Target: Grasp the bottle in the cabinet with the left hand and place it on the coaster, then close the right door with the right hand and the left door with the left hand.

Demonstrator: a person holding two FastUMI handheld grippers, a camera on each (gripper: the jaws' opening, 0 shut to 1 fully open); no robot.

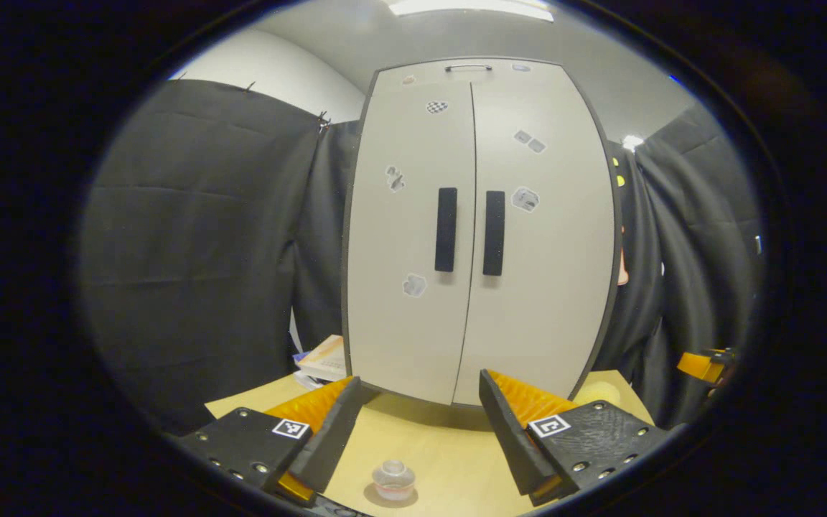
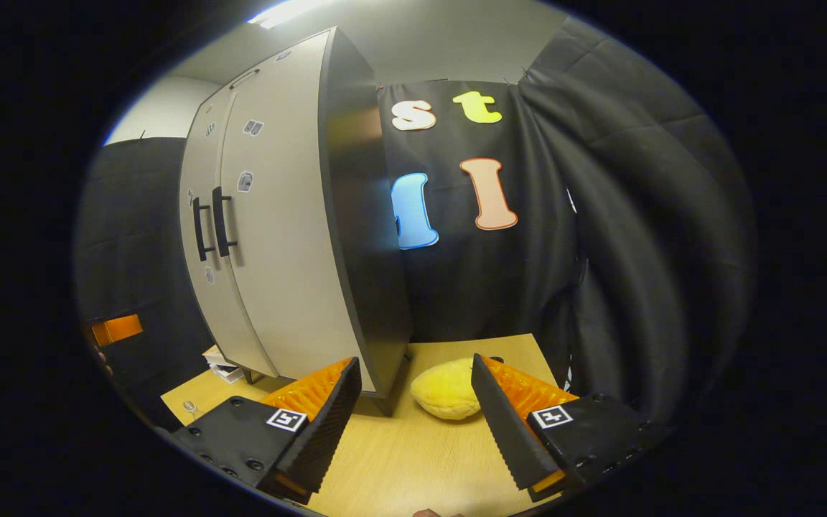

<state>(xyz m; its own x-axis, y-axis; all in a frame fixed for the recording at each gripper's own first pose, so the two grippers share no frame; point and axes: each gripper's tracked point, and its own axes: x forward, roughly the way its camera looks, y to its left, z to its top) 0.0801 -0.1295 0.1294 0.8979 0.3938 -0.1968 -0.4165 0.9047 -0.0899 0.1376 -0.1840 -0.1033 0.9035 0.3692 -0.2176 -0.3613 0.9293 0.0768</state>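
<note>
Claws (image 1: 413, 424) apart above wooden table (image 1: 449, 445)

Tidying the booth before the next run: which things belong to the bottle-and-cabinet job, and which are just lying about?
Job: cabinet, both doors shut; small clear bottle; left gripper and right gripper, both open.
Lying about: stack of books beside the cabinet; yellow soft lump.

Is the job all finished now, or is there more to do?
It looks finished. The bottle stands on the table, seemingly on the coaster. The left door and right door are both closed. The left tongs and right tongs are open and hold nothing. Nothing seems left.
</note>
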